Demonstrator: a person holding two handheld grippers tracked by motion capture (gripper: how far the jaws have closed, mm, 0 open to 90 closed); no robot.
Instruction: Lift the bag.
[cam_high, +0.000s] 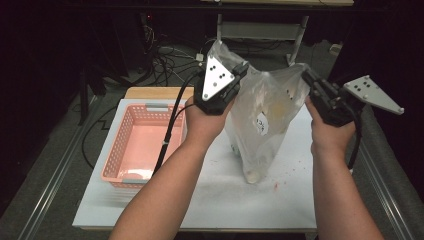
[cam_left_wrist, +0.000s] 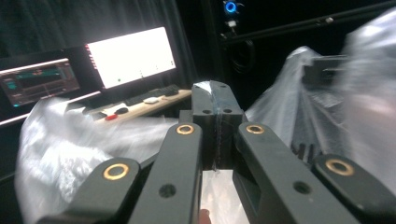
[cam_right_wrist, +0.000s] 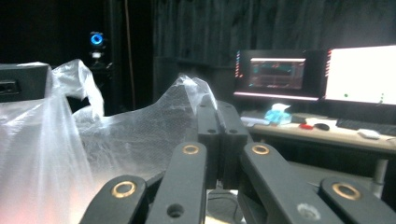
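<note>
While both grippers, left & right, have fingers clamped on the plastic bag's top corners, it's the lift/shake-out step; next: swing it toward the pink basket at 9 o'clock w/o losing grip.

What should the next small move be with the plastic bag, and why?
Probably swing the plastic bag sideways over the pink basket: both grippers, left and right, are shut on its top edge, and its bottom hangs above the white table.

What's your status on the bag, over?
Left gripper and right gripper both shut on the bag rim, one each side. Bag hangs between them, bottom near the table. Pink basket at left, clear of it.
</note>
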